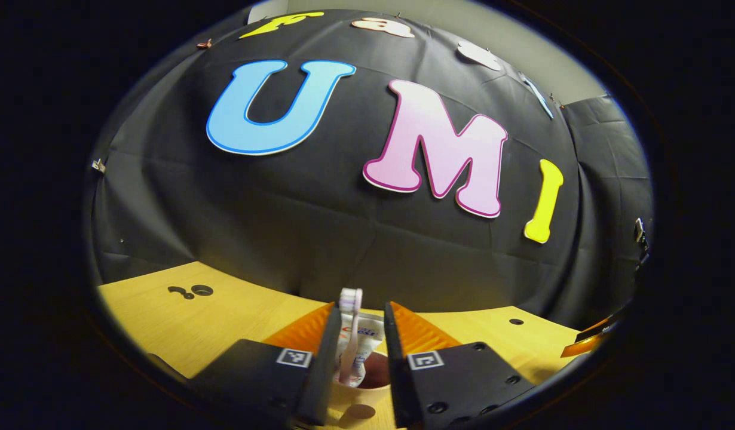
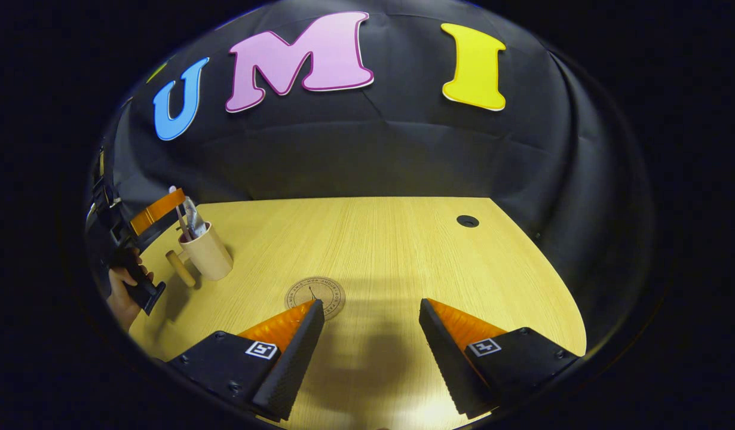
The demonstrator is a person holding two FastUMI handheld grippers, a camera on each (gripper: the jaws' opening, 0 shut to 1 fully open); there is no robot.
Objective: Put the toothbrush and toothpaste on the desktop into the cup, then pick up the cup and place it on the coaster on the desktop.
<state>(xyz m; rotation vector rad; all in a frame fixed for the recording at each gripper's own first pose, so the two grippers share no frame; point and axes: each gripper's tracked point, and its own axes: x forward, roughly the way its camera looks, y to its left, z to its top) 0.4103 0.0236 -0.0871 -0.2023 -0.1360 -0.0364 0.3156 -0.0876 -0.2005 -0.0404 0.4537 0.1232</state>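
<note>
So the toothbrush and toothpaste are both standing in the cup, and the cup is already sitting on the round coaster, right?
Not quite. The toothbrush and toothpaste do stand in the cup, but the right gripper view shows the cup on bare desktop, well apart from the coaster.

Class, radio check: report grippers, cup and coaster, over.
Left gripper open above cup, toothbrush and toothpaste standing inside. Right gripper open, nothing held. Coaster bare, apart from cup; path between looks clear.
</note>
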